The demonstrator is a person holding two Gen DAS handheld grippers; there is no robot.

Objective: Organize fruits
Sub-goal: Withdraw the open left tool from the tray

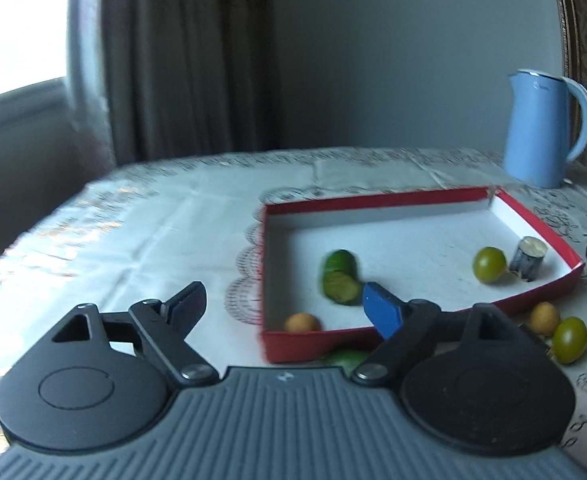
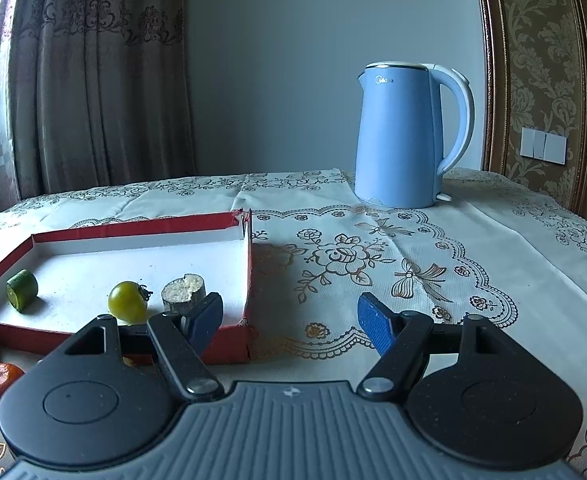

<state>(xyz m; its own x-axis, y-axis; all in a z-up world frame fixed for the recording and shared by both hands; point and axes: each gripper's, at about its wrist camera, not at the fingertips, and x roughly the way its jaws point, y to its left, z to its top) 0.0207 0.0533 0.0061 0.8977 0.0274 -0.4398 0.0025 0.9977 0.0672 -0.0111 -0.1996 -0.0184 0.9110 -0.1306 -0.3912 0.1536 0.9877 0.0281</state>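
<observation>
Fruits lie partly in the red tray [image 1: 281, 344], partly on the bench [image 1: 133, 240] beside it.

Left gripper [image 1: 283, 306]: jaws released, spread wide, nothing between them. View blurred. Its right pad hangs over the tray's near wall, its left pad over bare cloth left of the tray. Just past the pads, inside the tray: a cut cucumber piece [image 1: 340, 278] lying on its side, and a small orange fruit [image 1: 302, 323] in the near left corner against the wall.

Right gripper [image 2: 291, 316]: jaws released, open, empty. Its left pad sits over the tray's near right corner; its right pad over the patterned cloth to the right of the tray. Just beyond the left pad, inside the tray: a grey-skinned stub [image 2: 183, 289] with a pale cut top, upright, and a green tomato [image 2: 127, 302] just left of it, near but apart.

Outside the tray, near side: a second green tomato [image 1: 570, 339] touching another small orange fruit [image 1: 544, 318], seen in the left view; a green fruit [image 1: 347, 358] half hidden under the gripper; a tangerine [image 2: 1, 380] at the right view's near left edge.

Far right of the bench: a blue kettle [image 2: 405, 136], upright, well apart from the tray.
</observation>
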